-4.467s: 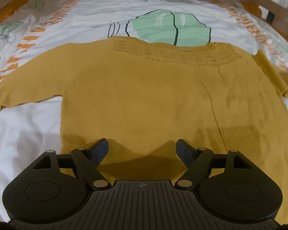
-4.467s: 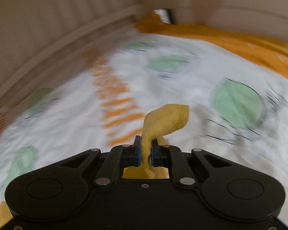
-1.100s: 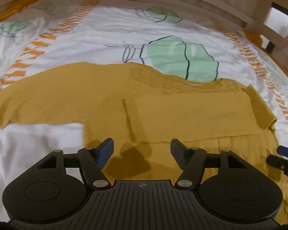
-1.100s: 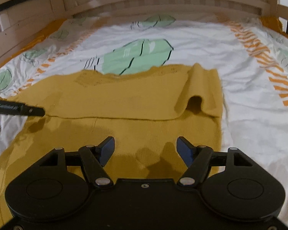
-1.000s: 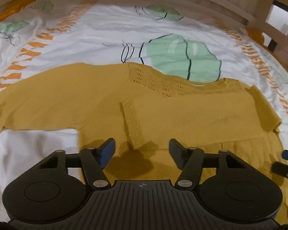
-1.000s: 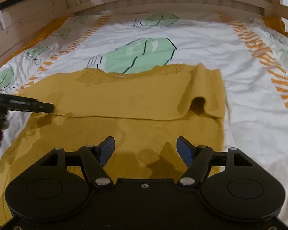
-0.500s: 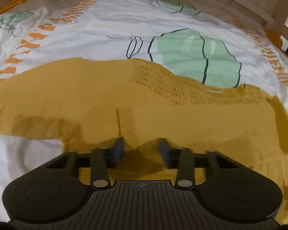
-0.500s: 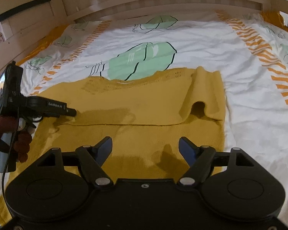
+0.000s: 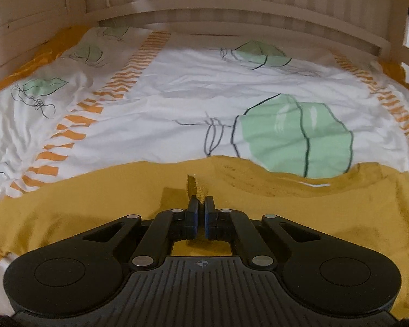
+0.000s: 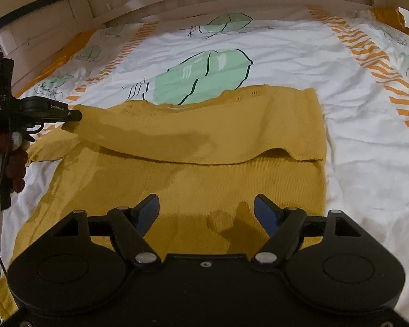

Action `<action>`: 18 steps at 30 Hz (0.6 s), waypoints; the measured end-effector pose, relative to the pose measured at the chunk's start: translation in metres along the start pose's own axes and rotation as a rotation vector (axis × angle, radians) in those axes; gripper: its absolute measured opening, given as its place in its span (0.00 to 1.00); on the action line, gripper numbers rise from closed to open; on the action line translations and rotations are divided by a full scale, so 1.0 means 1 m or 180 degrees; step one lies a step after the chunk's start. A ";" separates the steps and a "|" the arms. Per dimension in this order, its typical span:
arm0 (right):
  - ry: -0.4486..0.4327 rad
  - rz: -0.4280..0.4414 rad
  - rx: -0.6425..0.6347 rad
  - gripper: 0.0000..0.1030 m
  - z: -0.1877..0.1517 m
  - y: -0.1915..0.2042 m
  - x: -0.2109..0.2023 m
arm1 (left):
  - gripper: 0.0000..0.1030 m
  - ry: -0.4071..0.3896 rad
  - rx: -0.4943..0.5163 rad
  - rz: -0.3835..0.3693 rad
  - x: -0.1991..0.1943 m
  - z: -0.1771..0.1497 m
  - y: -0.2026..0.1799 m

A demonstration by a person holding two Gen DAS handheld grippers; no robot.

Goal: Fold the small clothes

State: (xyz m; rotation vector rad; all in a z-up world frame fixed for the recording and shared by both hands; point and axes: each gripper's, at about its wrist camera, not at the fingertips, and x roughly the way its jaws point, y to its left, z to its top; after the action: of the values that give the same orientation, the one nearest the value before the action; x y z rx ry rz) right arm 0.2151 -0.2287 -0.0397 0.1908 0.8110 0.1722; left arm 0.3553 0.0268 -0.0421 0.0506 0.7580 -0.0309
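Observation:
A mustard-yellow knit sweater (image 10: 204,179) lies flat on the bed, its neckline at the far side. One sleeve (image 10: 204,139) is folded across the chest. My left gripper (image 9: 201,204) is shut on a pinch of the sweater's cloth; a small tuft (image 9: 192,186) stands up between the pads. In the right wrist view that left gripper (image 10: 75,115) holds the cloth raised at the sweater's left shoulder, and the other sleeve (image 10: 47,150) trails beneath it. My right gripper (image 10: 206,209) hovers open over the sweater's lower body with nothing between its fingers.
A white bedcover (image 10: 362,158) with green shapes and orange stripes lies under the sweater. A pale wooden slatted headboard (image 9: 231,8) and side rails close off the far and left edges. A gloved hand (image 10: 15,160) holds the left gripper at the left.
My left gripper moved forward over the sweater, closed its jaws on the cloth and lifted it slightly. The right gripper stayed in place and open.

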 end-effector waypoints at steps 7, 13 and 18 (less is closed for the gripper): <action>0.0111 -0.0022 0.0020 0.77 -0.003 0.000 0.007 | 0.04 0.0194 -0.0015 0.0146 0.031 -0.007 0.007; 0.0195 0.0036 0.0095 0.84 -0.004 -0.001 0.010 | 0.14 0.0460 -0.0085 0.0054 0.049 -0.018 0.018; 0.0171 0.0012 0.0195 0.92 -0.003 -0.003 0.011 | 0.35 0.0388 -0.0251 -0.0141 0.045 -0.026 0.034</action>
State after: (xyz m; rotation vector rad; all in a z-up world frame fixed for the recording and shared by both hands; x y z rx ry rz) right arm 0.2207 -0.2293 -0.0498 0.2464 0.8699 0.1567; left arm 0.3715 0.0616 -0.0904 -0.0396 0.8816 -0.0403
